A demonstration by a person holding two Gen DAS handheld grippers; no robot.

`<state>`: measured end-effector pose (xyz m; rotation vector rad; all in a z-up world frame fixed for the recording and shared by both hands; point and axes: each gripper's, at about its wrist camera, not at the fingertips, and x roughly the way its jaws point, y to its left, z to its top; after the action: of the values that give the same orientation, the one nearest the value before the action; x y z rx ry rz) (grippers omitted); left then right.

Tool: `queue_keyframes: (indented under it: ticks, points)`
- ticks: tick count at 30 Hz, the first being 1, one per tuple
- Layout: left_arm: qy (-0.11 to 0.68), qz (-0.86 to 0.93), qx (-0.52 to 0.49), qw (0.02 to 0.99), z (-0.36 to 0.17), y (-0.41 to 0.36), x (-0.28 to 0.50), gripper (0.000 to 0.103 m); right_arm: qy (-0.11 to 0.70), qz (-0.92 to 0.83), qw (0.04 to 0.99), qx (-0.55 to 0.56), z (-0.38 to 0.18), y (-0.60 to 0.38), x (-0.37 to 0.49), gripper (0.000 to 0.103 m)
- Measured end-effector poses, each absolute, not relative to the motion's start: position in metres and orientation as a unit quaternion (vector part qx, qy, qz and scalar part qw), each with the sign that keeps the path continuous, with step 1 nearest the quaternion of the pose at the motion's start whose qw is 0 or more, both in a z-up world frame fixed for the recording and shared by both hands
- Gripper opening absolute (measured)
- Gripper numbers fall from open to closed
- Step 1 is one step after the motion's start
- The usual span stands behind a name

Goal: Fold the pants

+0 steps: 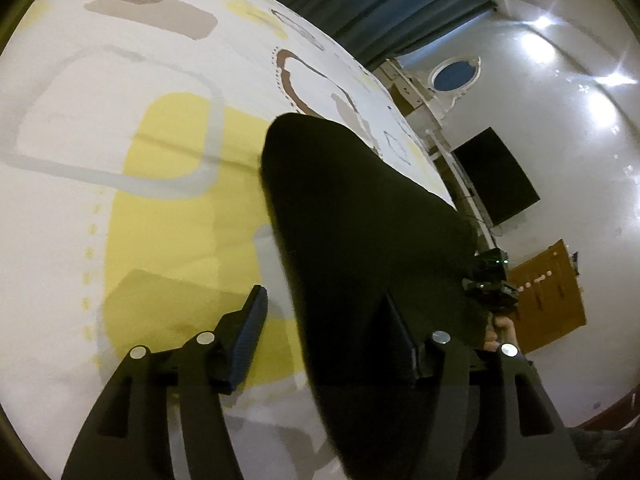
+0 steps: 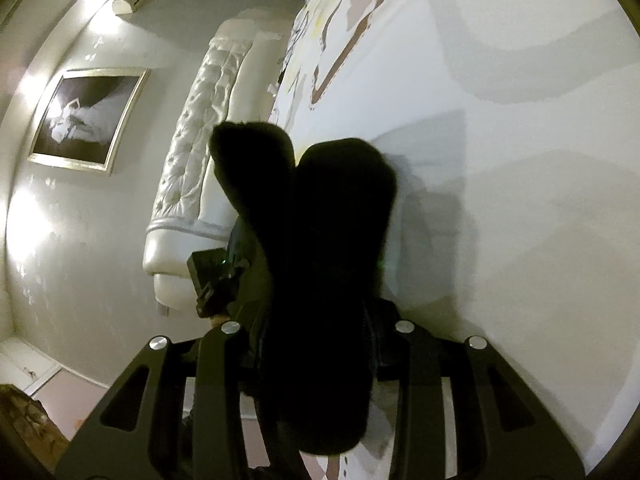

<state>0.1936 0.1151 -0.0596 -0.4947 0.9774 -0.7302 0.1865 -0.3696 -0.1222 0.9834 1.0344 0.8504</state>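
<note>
The black pants (image 1: 360,232) hang lifted above the patterned bedsheet (image 1: 120,120). In the left wrist view my left gripper (image 1: 324,312) has its fingers wide apart, and the dark cloth runs down between them against the right finger (image 1: 400,332); the left finger pad (image 1: 250,332) is bare. In the right wrist view my right gripper (image 2: 316,344) is shut on the pants (image 2: 328,240), which rise in two dark lobes ahead of the fingers. The other gripper shows in each view, at the right edge of the cloth (image 1: 490,280) and at its left edge (image 2: 214,280).
The bed has a white sheet (image 2: 500,160) with yellow, grey and brown shapes. A white tufted headboard (image 2: 192,168) and a framed picture (image 2: 86,116) are on the wall. A dark curtain (image 1: 380,4), a black screen (image 1: 496,176) and a wooden door (image 1: 548,292) stand beyond the bed.
</note>
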Motion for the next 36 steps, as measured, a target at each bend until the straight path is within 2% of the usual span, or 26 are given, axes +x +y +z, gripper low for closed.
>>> queue_keyframes:
  ticks: [6,7,8,11,13,21,27,36]
  points:
    - [0.433,-0.288,-0.196,0.831,-0.046,0.123,0.177,0.059,0.451,0.340,0.696,0.444,-0.119,-0.400,0.166,0.038]
    - [0.429,-0.278,-0.189,0.838,-0.045,0.124,0.173,0.059,0.452,0.326,0.707,0.436,-0.116,-0.404,0.160,0.038]
    - [0.425,-0.257,-0.175,0.850,-0.042,0.124,0.167,0.065,0.456,0.304,0.726,0.417,-0.111,-0.406,0.152,0.039]
    - [0.405,-0.211,-0.143,0.878,-0.036,0.125,0.150,0.071,0.456,0.242,0.777,0.359,-0.096,-0.406,0.130,0.052]
    - [0.392,-0.178,-0.123,0.894,-0.029,0.121,0.137,0.076,0.453,0.196,0.814,0.306,-0.081,-0.398,0.113,0.066]
    - [0.344,-0.097,-0.075,0.931,-0.015,0.090,0.089,0.081,0.394,0.051,0.904,0.156,-0.041,-0.336,0.043,0.087]
    - [0.323,-0.078,-0.035,0.943,-0.013,0.058,0.062,0.081,0.367,-0.005,0.927,0.078,-0.037,-0.291,0.018,0.090]
    - [0.297,-0.023,0.009,0.955,-0.014,0.023,0.022,0.082,0.368,-0.029,0.929,0.033,-0.053,-0.243,0.005,0.090]
